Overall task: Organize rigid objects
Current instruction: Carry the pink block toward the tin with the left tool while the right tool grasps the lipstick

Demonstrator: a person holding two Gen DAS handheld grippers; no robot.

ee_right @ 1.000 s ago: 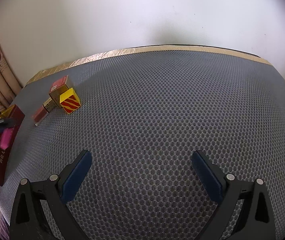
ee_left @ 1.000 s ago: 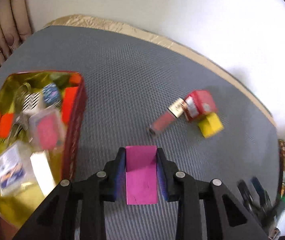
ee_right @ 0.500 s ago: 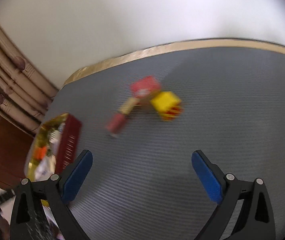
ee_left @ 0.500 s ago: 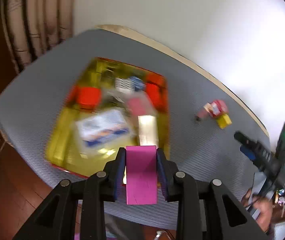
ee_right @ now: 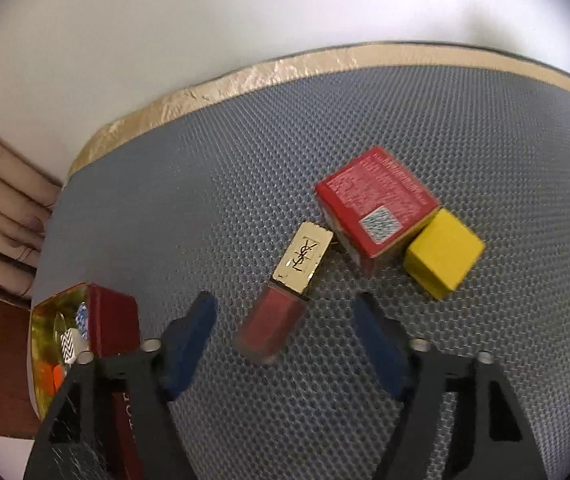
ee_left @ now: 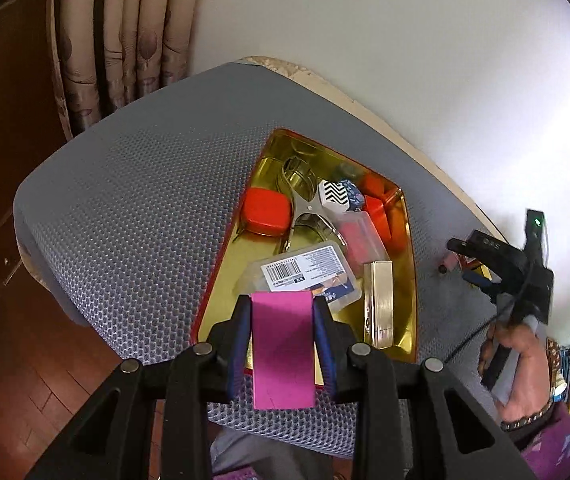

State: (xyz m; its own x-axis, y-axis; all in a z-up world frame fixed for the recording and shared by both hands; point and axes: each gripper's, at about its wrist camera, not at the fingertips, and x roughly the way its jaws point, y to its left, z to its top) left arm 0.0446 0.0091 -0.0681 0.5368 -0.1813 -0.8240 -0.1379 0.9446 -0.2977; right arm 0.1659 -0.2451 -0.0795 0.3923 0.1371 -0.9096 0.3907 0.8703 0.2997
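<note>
The left gripper (ee_left: 283, 334) is clamped on a magenta block (ee_left: 282, 350), its blue pads pressed to both sides, and it hangs above the near edge of the gold-lined tin (ee_left: 410, 280) that sits on the grey mesh mat (ee_left: 137, 208). Inside the tin, at 12 o'clock from the block, lie a clear case with a barcode label (ee_left: 305, 276), a red rounded box (ee_left: 265, 211), metal clips (ee_left: 305, 200), a zigzag-patterned cube (ee_left: 335, 196) and, at 1 o'clock, a gold bar (ee_left: 379, 304). At 3 o'clock in the left wrist view the person's right hand (ee_left: 521, 364) grips the other tool. The right gripper (ee_right: 285, 336) stands wide, its pads either side of a lip gloss tube (ee_right: 285, 288) with a gold cap, not touching it. At 1 o'clock from the tube a red carton (ee_right: 375, 204) rests against a yellow cube (ee_right: 441, 258). The tin's red wall (ee_right: 113, 320) shows at 9 o'clock in the right wrist view
</note>
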